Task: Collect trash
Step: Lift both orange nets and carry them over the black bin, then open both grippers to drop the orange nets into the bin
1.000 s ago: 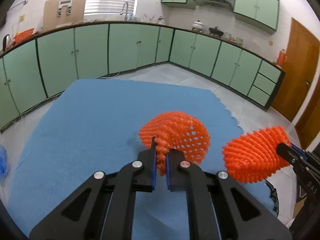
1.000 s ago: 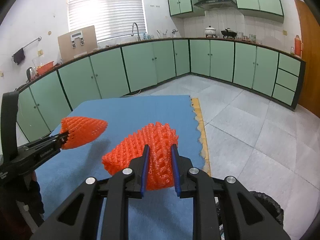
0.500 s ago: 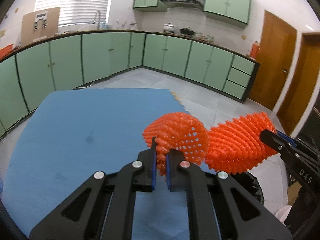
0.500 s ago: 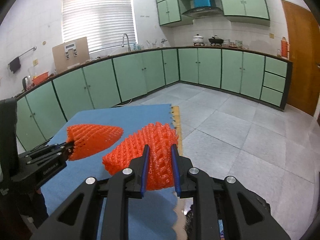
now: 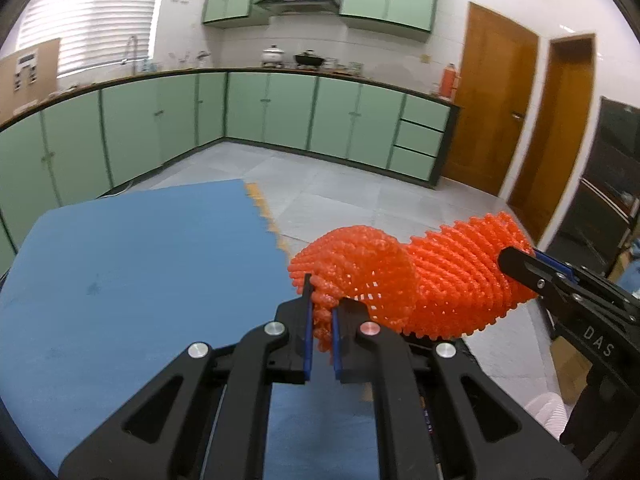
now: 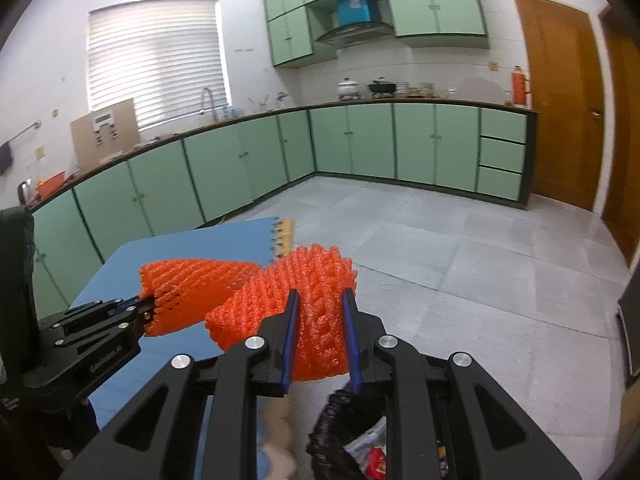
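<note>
My left gripper (image 5: 322,300) is shut on the edge of an orange foam net (image 5: 356,264), held in the air at the right edge of the blue mat (image 5: 140,280). My right gripper (image 6: 320,293) is shut on a second orange foam net (image 6: 316,320), which fills the gap between its blue pads. The two nets hang side by side and overlap in both views. In the left wrist view the right gripper (image 5: 556,284) comes in from the right with its net (image 5: 460,280). In the right wrist view the left gripper (image 6: 140,312) enters from the left with its net (image 6: 192,288). A black bin (image 6: 332,432) with trash inside sits just under the right gripper.
Grey tiled floor (image 6: 460,260) stretches to the right of the mat. Green cabinets (image 6: 360,140) line the far walls and a wooden door (image 6: 560,100) stands at the right. A dark cabinet (image 5: 608,200) is at the far right of the left wrist view.
Both grippers have swung to the right with their nets, from over the blue mat to beyond its right edge. The black bin has come into view under the right gripper.
</note>
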### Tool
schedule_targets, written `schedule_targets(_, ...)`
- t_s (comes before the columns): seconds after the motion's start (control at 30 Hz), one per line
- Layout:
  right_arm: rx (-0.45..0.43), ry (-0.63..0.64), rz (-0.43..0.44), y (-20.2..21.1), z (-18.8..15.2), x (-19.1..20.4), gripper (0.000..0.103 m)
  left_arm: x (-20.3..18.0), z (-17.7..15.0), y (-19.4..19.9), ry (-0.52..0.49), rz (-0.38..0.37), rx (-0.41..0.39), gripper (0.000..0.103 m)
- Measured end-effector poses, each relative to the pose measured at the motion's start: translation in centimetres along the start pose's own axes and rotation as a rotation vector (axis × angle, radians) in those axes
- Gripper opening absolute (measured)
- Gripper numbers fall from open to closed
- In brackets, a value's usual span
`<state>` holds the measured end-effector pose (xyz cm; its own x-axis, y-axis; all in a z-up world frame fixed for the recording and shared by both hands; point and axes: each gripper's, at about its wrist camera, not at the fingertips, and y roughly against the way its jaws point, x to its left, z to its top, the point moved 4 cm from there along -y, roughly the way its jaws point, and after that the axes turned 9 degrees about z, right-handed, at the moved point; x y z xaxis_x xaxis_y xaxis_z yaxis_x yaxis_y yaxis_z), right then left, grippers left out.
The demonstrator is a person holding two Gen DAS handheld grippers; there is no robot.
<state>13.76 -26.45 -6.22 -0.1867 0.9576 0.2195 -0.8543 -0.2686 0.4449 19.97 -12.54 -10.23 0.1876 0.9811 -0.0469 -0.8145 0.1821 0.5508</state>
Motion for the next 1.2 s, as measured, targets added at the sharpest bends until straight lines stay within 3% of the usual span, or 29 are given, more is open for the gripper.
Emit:
schedule_targets(0.73, -0.020, -0.109, -0.210, 6.5, -3.3, -9.7, 0.021, -11.9, -3.2, -1.4, -0.155, -0.206, 0.026, 0.006)
schedule_targets(1.2, 0.030, -0.190, -0.250, 5.1, -7.1, -13.4, 0.022, -15.0, -6.2, -5.2, -0.216, -0.223, 0.072, 0.007)
